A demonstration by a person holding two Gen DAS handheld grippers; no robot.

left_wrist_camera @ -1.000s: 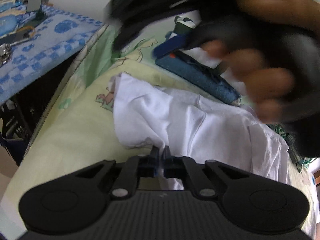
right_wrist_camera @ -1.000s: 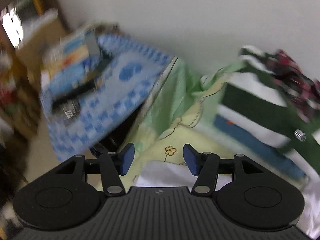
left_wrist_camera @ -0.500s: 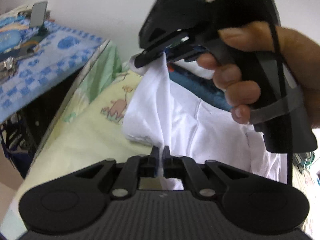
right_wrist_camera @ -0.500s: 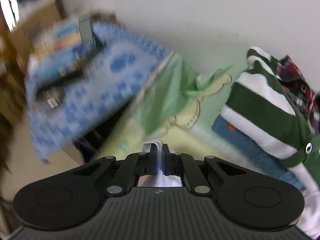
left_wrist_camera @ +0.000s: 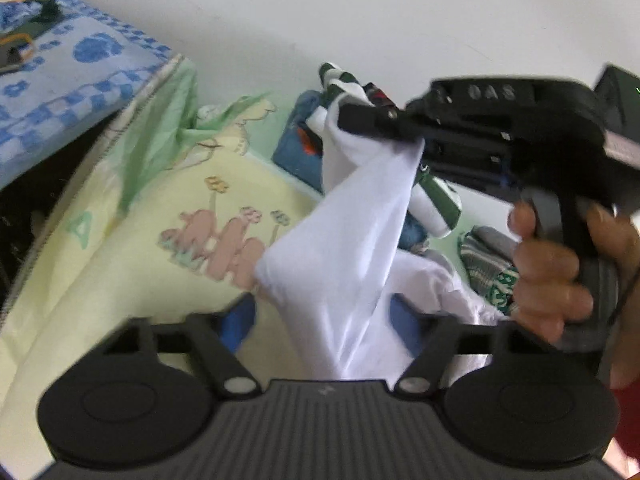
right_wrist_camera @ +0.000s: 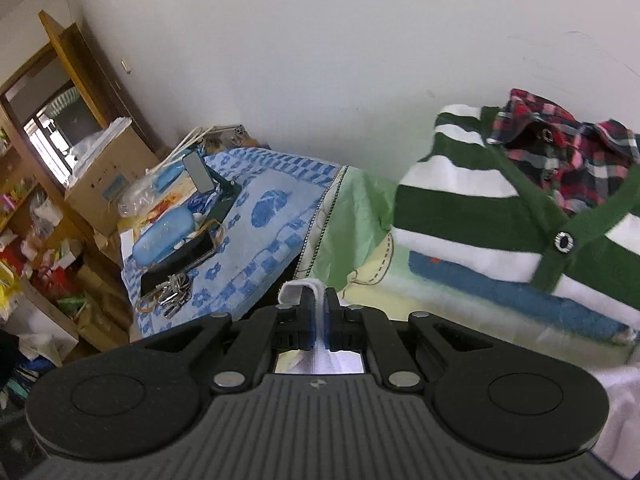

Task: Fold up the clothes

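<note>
A white garment (left_wrist_camera: 344, 248) hangs in the air above the yellow cartoon bedsheet (left_wrist_camera: 120, 264). My right gripper (right_wrist_camera: 319, 312) is shut on its white hem (right_wrist_camera: 298, 290); in the left wrist view it (left_wrist_camera: 416, 140) holds the cloth up at the upper right. My left gripper (left_wrist_camera: 324, 320) is open, its blue-padded fingers (left_wrist_camera: 240, 318) spread to either side of the hanging cloth, which drapes between them without being pinched.
A stack of folded clothes (right_wrist_camera: 520, 216), green-striped with a red plaid shirt on top, lies against the wall. A side table with a blue cloth (right_wrist_camera: 260, 216) holds phones and keys (right_wrist_camera: 168, 288). A grey patterned garment (left_wrist_camera: 488, 264) lies at right.
My left gripper has opened and let go of the white garment. My right gripper, which shut on the hem half a second ago, has lifted it higher and to the right.
</note>
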